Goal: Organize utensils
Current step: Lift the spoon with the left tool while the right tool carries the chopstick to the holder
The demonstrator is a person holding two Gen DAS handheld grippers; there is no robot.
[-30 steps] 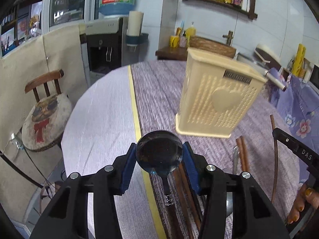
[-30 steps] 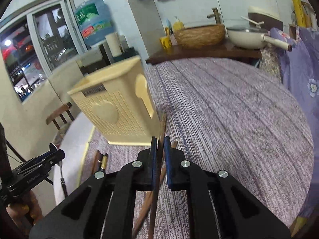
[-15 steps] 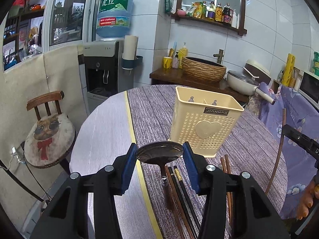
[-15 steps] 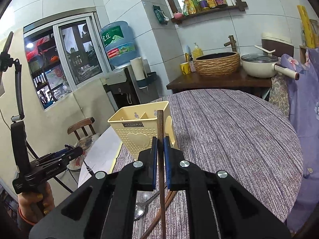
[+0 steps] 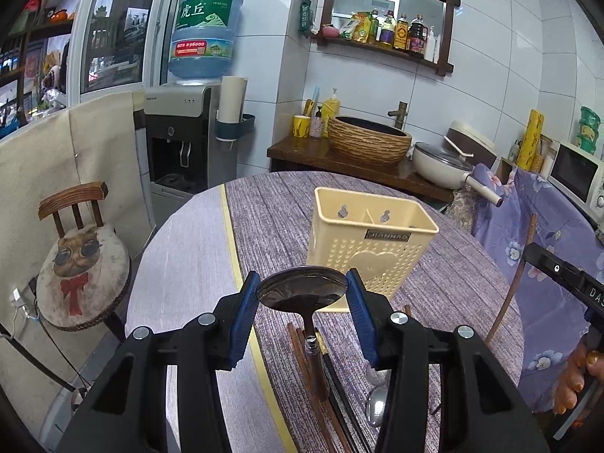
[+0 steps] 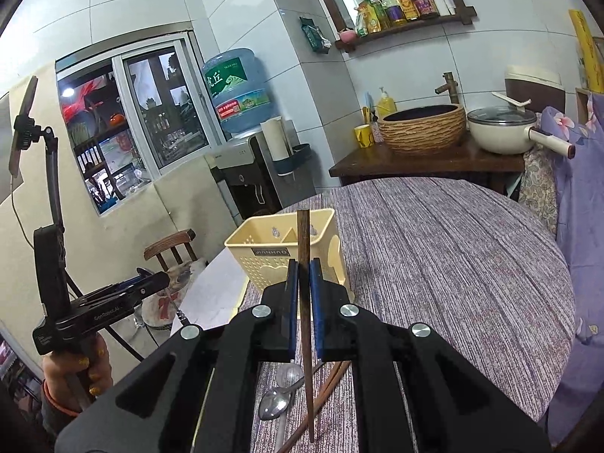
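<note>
Spoon [image 5: 302, 291] clamped bowl-first in left tongs [image 5: 302, 302]; chopstick [image 6: 304, 264] pinched upright in right tongs [image 6: 303, 294]. Holder [image 5: 372, 243] ahead, label unreadable.

I note both grippers, left gripper [image 5: 302, 298] and right gripper [image 6: 304, 287]: black plastic frames, blue pads [image 5: 241, 315], silver screws; nails painted gold.

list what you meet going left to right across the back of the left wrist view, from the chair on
chair → water dispenser → yellow cup → woven basin → white pot → microwave
</note>
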